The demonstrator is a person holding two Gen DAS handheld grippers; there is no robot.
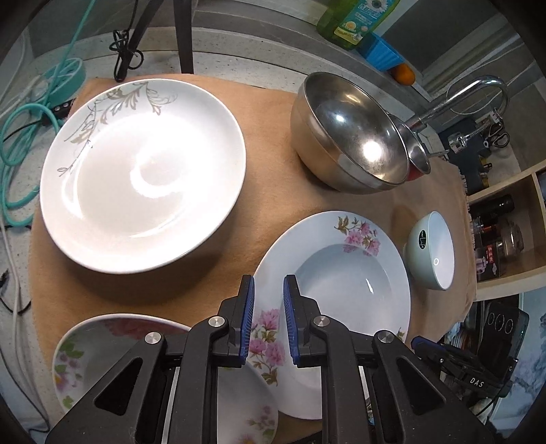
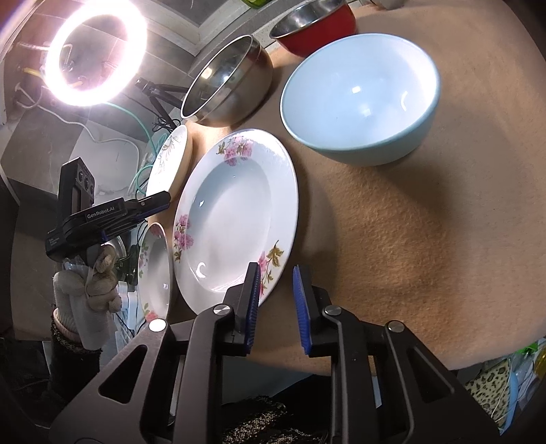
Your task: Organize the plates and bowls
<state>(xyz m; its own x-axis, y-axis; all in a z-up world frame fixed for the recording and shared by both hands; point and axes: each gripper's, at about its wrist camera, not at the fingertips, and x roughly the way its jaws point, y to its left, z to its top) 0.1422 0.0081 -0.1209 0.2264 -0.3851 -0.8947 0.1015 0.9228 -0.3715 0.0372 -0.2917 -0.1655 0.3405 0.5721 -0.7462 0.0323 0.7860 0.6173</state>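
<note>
A deep white plate with pink flowers (image 1: 341,266) (image 2: 235,211) lies on the tan mat. My left gripper (image 1: 269,319) is open just above its near-left rim, empty. My right gripper (image 2: 276,300) is open and empty at that plate's near-right edge, over the mat. A small flowered plate (image 1: 112,355) (image 2: 155,269) lies beside it. A large white plate with a grey leaf pattern (image 1: 143,174) (image 2: 169,158) lies further back. A pale blue bowl (image 1: 433,252) (image 2: 358,99), a steel bowl (image 1: 348,136) (image 2: 228,82) and a red bowl (image 2: 314,24) stand on the mat.
The tan mat (image 2: 409,239) covers a speckled counter. A ring light (image 2: 95,51) on a tripod, teal cable (image 1: 20,136), tap (image 1: 477,92), green bottle (image 1: 355,17) and a shelf (image 1: 505,232) surround it.
</note>
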